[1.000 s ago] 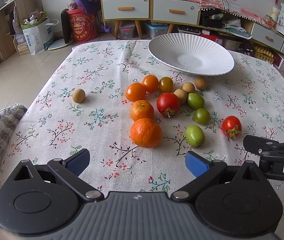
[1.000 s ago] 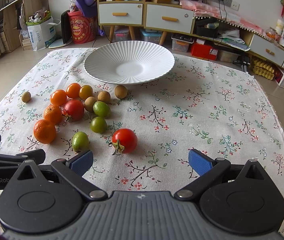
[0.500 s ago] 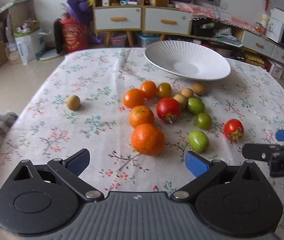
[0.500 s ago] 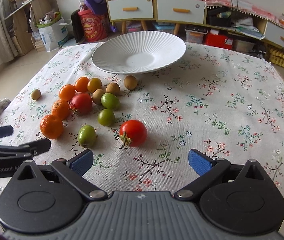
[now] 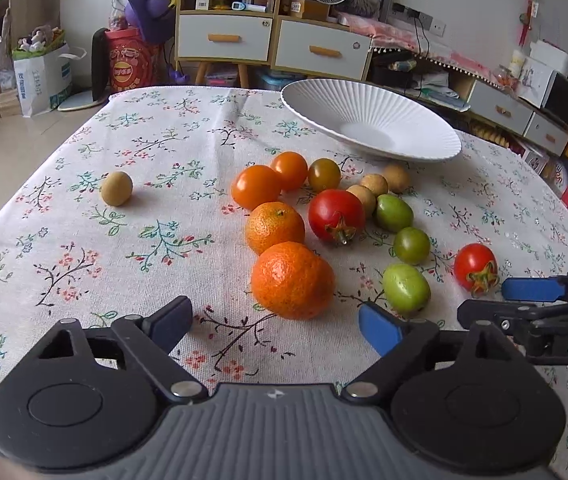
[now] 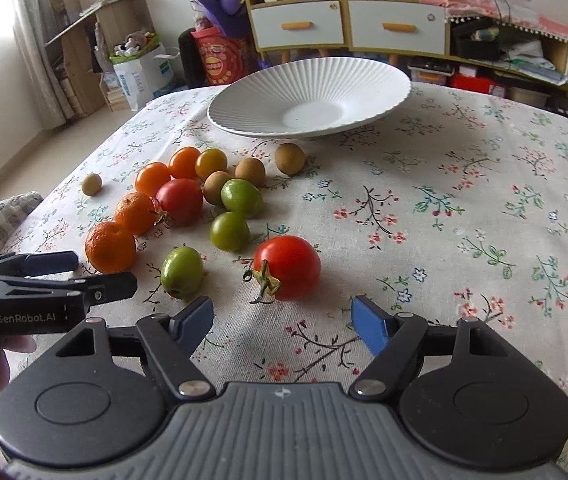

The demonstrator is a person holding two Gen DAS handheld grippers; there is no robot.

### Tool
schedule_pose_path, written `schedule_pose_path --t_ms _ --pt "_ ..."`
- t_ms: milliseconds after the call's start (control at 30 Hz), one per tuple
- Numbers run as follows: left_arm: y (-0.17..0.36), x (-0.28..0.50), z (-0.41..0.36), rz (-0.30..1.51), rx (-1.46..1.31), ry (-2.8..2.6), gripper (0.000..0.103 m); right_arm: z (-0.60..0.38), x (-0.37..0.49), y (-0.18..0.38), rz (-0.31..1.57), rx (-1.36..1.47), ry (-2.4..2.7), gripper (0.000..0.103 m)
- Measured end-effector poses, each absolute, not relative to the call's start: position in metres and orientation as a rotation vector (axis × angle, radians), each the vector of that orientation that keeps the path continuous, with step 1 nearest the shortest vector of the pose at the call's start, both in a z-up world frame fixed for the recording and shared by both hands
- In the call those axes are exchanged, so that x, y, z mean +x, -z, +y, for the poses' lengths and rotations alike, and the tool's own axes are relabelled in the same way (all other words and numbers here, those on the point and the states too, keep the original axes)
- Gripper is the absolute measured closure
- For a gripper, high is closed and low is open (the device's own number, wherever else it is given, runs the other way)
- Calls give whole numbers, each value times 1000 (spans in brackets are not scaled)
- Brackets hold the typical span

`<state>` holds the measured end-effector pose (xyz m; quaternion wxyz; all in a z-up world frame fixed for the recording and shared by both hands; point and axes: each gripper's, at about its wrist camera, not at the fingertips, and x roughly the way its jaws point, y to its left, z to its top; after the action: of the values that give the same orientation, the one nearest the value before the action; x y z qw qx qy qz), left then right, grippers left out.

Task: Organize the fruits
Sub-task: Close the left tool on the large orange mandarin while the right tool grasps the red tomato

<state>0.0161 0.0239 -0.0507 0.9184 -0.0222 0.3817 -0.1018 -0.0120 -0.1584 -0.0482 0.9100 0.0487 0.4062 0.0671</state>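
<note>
Both grippers sit low over the floral tablecloth [image 5: 84, 264], and nothing has been lifted yet. The left gripper [image 5: 274, 318] is spread wide with its jaws holding nothing, lined up on the nearest mandarin [image 5: 292, 279], which lies just beyond the fingertips and a touch right of centre. The right gripper [image 6: 282, 320] is just as wide and just as empty, with the stray red tomato [image 6: 287, 267] sitting squarely in front of its gap.

The white ribbed plate [image 6: 364, 80] waits at the far side of the table, bare inside. Between it and the grippers lies the main cluster: a 2nd mandarin [image 5: 275, 227], a 2nd red tomato [image 5: 337, 215], 3 green fruits (the nearest [image 5: 406, 288] lies between the 2 grippers), small orange tomatoes and brown longans. 1 longan [image 5: 116, 193] sits alone, well off to the left.

My read: this is the approach for the first pick, with sorting onto the plate not yet begun. Next, each gripper would need to slide forward until its fruit sits between the fingers, then close gently, since the tomato bruises and round fruit rolls, and carry it to the far plate.
</note>
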Motion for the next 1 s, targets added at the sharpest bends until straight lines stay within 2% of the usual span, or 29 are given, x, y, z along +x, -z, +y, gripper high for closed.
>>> schedule_pose_path --t_ms 133,233,500,867,933,1000 --pt "51 15 23 760 -44 231 18 -156 -12 50 826 77 -151 29" --pt "52 16 22 747 -45 244 20 -157 -11 51 820 74 -152 32" --pt "53 17 22 733 -51 265 31 -158 -9 52 797 52 -137 46" --pt "51 19 26 730 -67 264 54 -155 -3 50 783 38 -119 65" --pt "50 19 26 732 -72 264 55 -156 -3 50 784 37 -115 70" --pt "49 20 26 738 -73 263 55 -159 -2 49 791 57 -112 70"
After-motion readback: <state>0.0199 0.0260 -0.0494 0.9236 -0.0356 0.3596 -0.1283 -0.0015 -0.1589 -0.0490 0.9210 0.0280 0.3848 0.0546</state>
